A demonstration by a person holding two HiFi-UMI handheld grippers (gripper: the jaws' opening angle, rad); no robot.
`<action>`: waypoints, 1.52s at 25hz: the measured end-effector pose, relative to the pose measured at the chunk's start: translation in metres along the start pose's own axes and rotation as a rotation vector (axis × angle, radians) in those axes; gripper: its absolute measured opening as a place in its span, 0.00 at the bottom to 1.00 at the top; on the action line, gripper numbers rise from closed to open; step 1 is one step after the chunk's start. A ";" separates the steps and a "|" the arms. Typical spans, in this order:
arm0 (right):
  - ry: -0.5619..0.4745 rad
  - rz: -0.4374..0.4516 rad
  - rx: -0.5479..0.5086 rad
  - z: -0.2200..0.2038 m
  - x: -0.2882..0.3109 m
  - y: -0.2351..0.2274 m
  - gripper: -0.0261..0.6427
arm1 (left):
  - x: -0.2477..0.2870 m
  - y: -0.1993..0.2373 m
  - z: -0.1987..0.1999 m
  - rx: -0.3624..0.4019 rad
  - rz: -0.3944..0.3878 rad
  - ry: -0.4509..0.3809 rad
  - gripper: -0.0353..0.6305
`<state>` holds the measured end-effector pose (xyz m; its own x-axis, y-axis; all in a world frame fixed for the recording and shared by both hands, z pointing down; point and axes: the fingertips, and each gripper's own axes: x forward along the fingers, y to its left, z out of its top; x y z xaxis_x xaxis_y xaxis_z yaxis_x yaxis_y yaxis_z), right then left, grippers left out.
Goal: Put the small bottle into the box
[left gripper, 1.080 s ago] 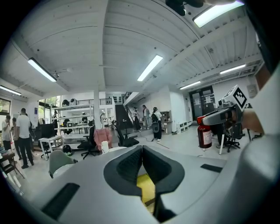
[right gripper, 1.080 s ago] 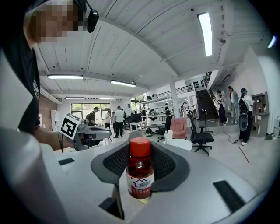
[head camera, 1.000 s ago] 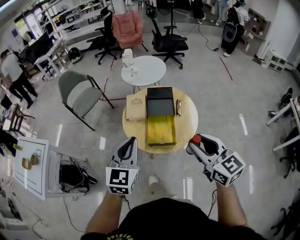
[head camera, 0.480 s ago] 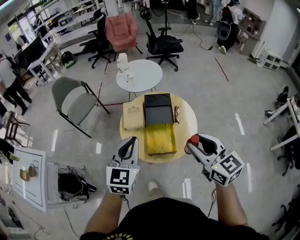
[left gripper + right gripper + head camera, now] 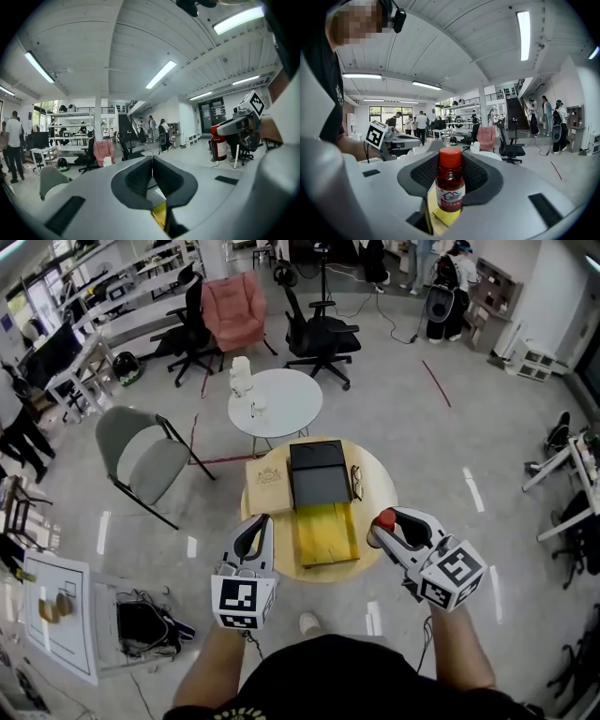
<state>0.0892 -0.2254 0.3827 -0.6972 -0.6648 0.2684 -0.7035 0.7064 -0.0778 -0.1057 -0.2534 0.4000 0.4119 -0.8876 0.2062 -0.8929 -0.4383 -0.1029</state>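
Observation:
A small bottle (image 5: 450,183) with dark red liquid, a red cap and a white label stands upright between the jaws of my right gripper (image 5: 450,180), which is shut on it. In the head view that bottle's red cap (image 5: 385,519) shows at the tip of the right gripper (image 5: 389,526), near the right edge of the round wooden table (image 5: 375,479). On the table lies an open box (image 5: 319,502) with a black lid part at the back and a yellow inside at the front. My left gripper (image 5: 251,542) hangs at the table's near left edge, shut and empty (image 5: 151,171).
A tan flat box (image 5: 268,486) lies left of the open box and a pair of glasses (image 5: 356,481) to its right. Behind stand a white round table (image 5: 275,401), a grey folding chair (image 5: 141,457), a pink armchair (image 5: 234,310) and black office chairs (image 5: 319,329). People stand at the room's edges.
The view has shifted slightly, so the table and the box sit a little higher in the head view. Both grippers keep their places and the bottle stays held.

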 end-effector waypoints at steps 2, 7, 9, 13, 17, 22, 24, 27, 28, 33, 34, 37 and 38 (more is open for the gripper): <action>0.003 -0.001 -0.006 0.003 0.011 0.000 0.27 | 0.005 0.011 -0.001 -0.004 -0.001 -0.006 0.08; 0.017 -0.012 -0.016 0.009 0.032 0.003 0.27 | 0.013 0.034 -0.004 -0.022 -0.008 -0.015 0.08; 0.022 -0.019 -0.019 0.010 0.038 0.004 0.27 | 0.016 0.039 -0.007 -0.027 -0.017 -0.015 0.08; 0.040 -0.023 -0.021 0.010 0.046 0.006 0.27 | 0.024 0.040 -0.011 -0.039 -0.042 -0.010 0.08; 0.052 -0.023 -0.017 0.008 0.053 0.004 0.27 | 0.034 0.038 -0.013 -0.040 -0.064 -0.006 0.08; 0.066 -0.012 -0.003 0.001 0.062 -0.004 0.27 | 0.045 0.040 -0.013 -0.039 -0.064 -0.002 0.08; 0.064 -0.007 0.002 0.001 0.067 -0.007 0.27 | 0.050 0.044 -0.011 -0.036 -0.054 -0.003 0.08; 0.061 0.004 0.005 0.003 0.077 -0.014 0.27 | 0.058 0.047 -0.006 -0.028 -0.044 -0.006 0.08; 0.059 0.010 0.004 0.004 0.082 -0.018 0.27 | 0.061 0.047 -0.005 -0.023 -0.041 -0.005 0.08; 0.056 0.063 -0.003 0.005 0.100 -0.033 0.27 | 0.076 0.055 -0.010 -0.014 -0.015 0.022 0.08; 0.058 0.066 -0.002 0.005 0.103 -0.037 0.27 | 0.080 0.057 -0.010 -0.016 -0.008 0.026 0.08; 0.073 0.072 0.006 0.002 0.112 -0.046 0.27 | 0.089 0.061 -0.013 -0.021 0.005 0.037 0.08; 0.080 0.082 0.006 -0.001 0.115 -0.048 0.27 | 0.091 0.061 -0.015 -0.023 0.007 0.043 0.08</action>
<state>0.0431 -0.3358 0.4181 -0.7395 -0.5831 0.3363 -0.6455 0.7560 -0.1085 -0.1258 -0.3591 0.4275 0.3979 -0.8836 0.2469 -0.8998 -0.4283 -0.0826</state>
